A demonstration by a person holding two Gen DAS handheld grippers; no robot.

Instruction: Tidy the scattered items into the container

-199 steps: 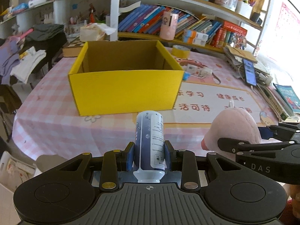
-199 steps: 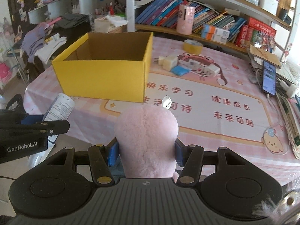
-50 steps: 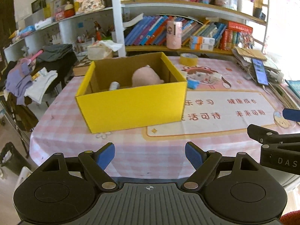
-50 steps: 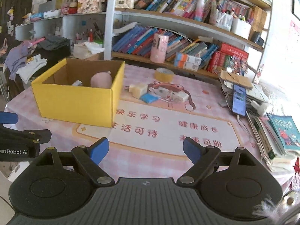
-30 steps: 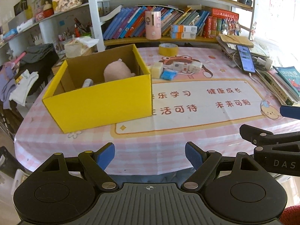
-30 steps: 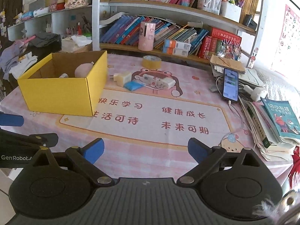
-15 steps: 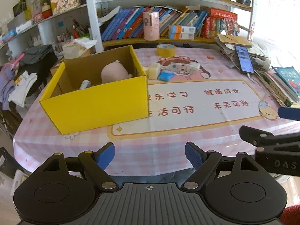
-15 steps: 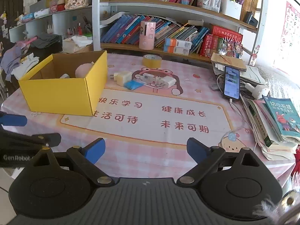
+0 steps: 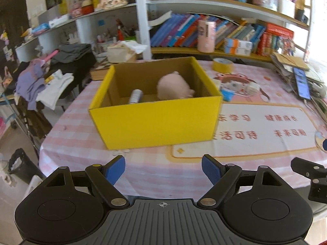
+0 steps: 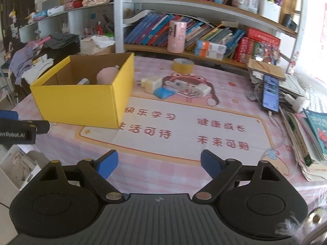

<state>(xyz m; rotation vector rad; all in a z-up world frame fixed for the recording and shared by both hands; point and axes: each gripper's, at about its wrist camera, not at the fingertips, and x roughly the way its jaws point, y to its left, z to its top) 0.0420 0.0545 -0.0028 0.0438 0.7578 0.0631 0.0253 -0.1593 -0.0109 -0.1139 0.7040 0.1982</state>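
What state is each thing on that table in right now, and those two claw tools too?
Yellow box: open-topped, upright on the table.
Pink plush toy: lying inside the box.
Bottle: lying on its side inside the box.
Tape roll: flat on the table, outside the box.
Phone: screen lit.
Left gripper: open, empty.
Right gripper: open, empty; jaws have just been closing a little.
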